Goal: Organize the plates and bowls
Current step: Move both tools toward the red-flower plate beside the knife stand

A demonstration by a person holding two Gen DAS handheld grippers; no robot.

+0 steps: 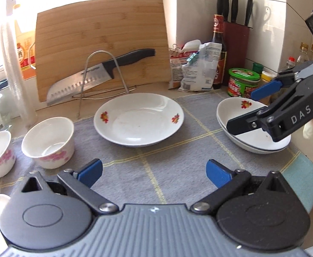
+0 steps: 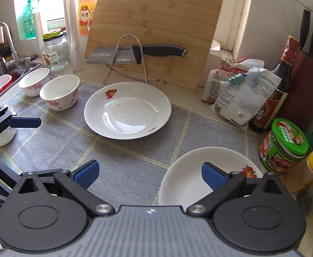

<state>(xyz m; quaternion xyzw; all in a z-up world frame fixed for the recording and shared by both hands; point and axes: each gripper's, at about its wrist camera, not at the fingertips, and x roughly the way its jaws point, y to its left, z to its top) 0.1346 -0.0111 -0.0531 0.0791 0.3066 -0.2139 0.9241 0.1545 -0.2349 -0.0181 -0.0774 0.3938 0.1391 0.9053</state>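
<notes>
- A grey mat (image 1: 177,162) covers the counter, with a cutting board (image 1: 100,40) leaning behind it.
- One plate (image 1: 138,120) sits mid-mat; a stack (image 1: 231,111) of two plates sits at its right end.
- Two bowls (image 1: 48,142) stand at the left.
- The right gripper (image 1: 245,108) hangs over the stack, wide open, gripping nothing.
- The left gripper (image 1: 154,172) is wide open and empty above the mat.

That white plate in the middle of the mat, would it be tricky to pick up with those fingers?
Probably somewhat. The plate looks like glazed ceramic, with glare on its surface, so it may be slippery and breakable. It lies flat on the grey mat, so only its thin raised rim offers a hold. Being stiff, it should not bend.
</notes>
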